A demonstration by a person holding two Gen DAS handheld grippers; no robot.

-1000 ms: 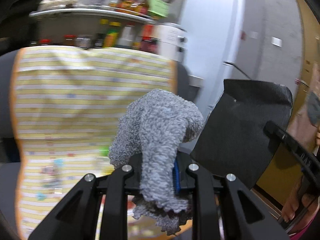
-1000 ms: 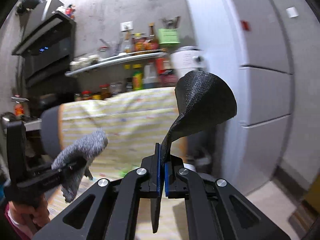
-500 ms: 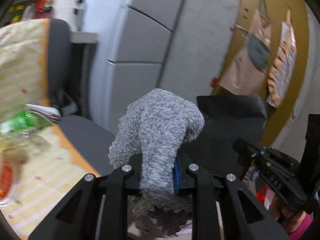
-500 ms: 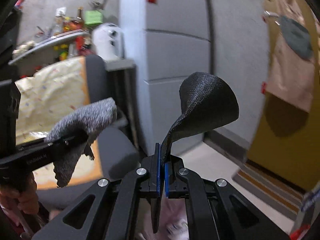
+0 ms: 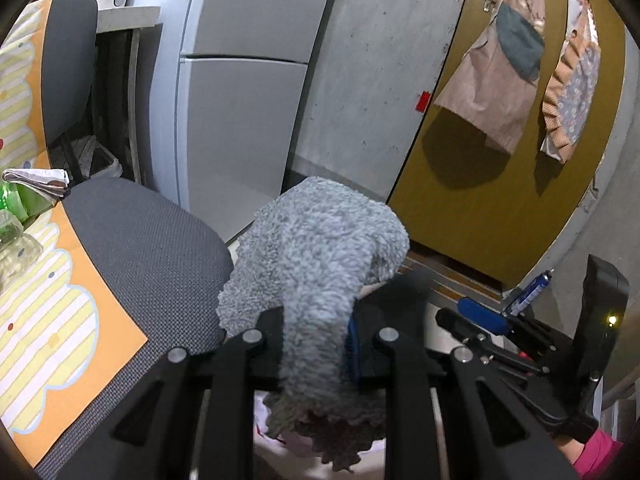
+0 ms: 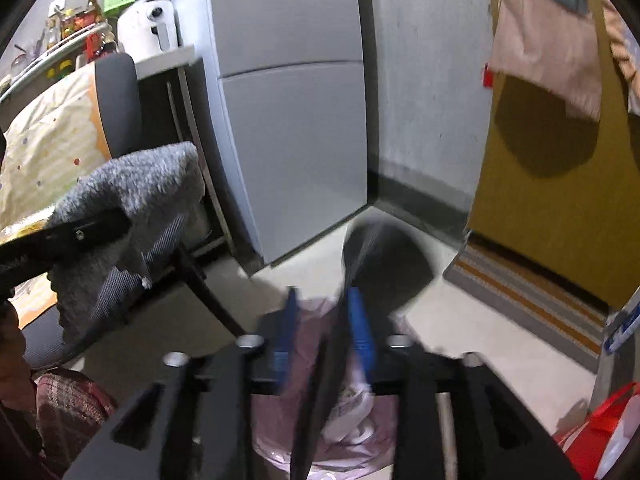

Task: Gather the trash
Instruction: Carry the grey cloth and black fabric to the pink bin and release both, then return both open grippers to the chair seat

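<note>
Trash bin (image 6: 320, 408) with pink liner sits below my right gripper (image 6: 322, 328) — fingers spread, black mesh piece (image 6: 380, 264) dropping. Left gripper (image 5: 316, 344) pinches grey fuzzy cloth (image 5: 316, 264) — release it over bin next.

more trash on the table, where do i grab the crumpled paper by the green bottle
Probably pinch the crumpled paper at its end nearest the chair seat, coming from the chair side; the green bottle crowds its other side.

The right hand-held gripper (image 6: 322, 322) gapes over a pink-lined bin (image 6: 296, 412). A blurred black scrap (image 6: 384, 256) hangs between its jaws. Left, a grey cloth (image 6: 132, 200).
</note>
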